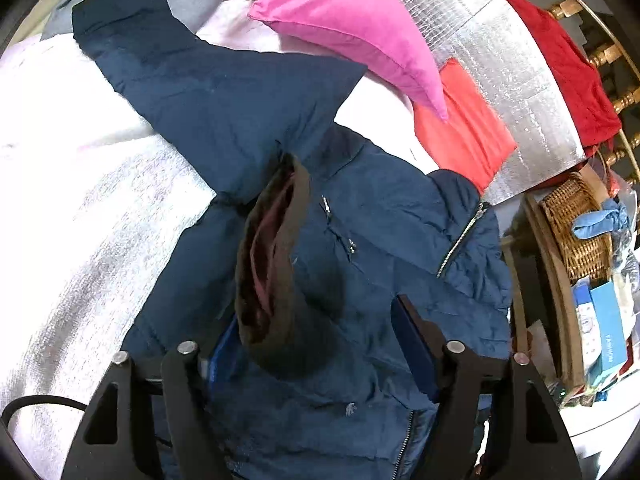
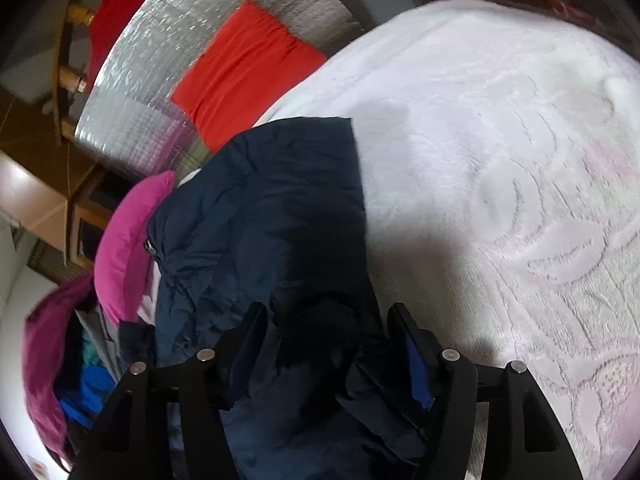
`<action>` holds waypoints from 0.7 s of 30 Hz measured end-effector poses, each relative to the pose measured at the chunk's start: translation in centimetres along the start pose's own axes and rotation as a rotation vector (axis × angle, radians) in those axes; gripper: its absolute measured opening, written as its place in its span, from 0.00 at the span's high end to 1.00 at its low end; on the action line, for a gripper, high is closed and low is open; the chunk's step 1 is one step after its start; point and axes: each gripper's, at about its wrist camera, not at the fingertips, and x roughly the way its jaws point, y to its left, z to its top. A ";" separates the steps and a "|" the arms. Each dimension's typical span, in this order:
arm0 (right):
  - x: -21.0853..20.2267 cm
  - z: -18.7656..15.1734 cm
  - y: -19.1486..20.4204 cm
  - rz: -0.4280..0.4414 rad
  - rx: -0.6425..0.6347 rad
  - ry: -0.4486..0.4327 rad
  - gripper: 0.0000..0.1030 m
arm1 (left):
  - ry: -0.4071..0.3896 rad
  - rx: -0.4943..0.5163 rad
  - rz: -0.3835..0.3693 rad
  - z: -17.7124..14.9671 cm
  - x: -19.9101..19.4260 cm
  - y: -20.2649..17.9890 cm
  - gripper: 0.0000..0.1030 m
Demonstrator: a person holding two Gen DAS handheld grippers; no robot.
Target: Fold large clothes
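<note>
A navy blue padded jacket lies on a white textured bedspread. One sleeve stretches to the upper left. Its brown fur-trimmed hood with maroon lining lies on the body, zips showing. My left gripper is open, its fingers spread over the jacket's body near the hood. In the right wrist view the jacket lies bunched, one flat sleeve reaching up. My right gripper stands open with dark jacket fabric lying between its fingers.
A pink pillow and a folded orange cloth lie beyond the jacket on a silver foil mat. A red cloth hangs on a wooden rail. A wicker basket and boxes stand at right. The bedspread spreads right.
</note>
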 end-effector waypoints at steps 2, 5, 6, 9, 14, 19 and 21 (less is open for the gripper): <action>0.1 -0.3 0.8 -0.039 -0.060 -0.016 0.58 | -0.003 0.043 0.023 -0.3 0.5 -1.1 0.61; -0.7 -0.1 1.2 -0.056 -0.096 -0.082 0.74 | -0.034 0.125 0.024 -0.6 0.7 -3.0 0.68; -1.3 0.1 1.3 -0.061 -0.104 -0.111 0.76 | -0.046 0.143 0.016 -0.5 0.7 -3.6 0.69; -2.6 0.7 1.0 -0.069 -0.094 -0.176 0.79 | -0.118 0.248 0.012 -0.3 1.0 -6.1 0.70; -1.5 1.6 -1.1 -0.087 -0.037 -0.116 0.79 | -0.079 0.286 0.180 0.2 4.5 -6.2 0.70; -1.4 2.5 -3.4 -0.008 0.102 -0.037 0.62 | -0.058 0.287 0.202 0.4 4.7 -5.3 0.72; -2.3 2.8 -4.1 0.060 0.150 -0.068 0.40 | -0.087 0.314 0.206 0.4 4.2 -5.6 0.74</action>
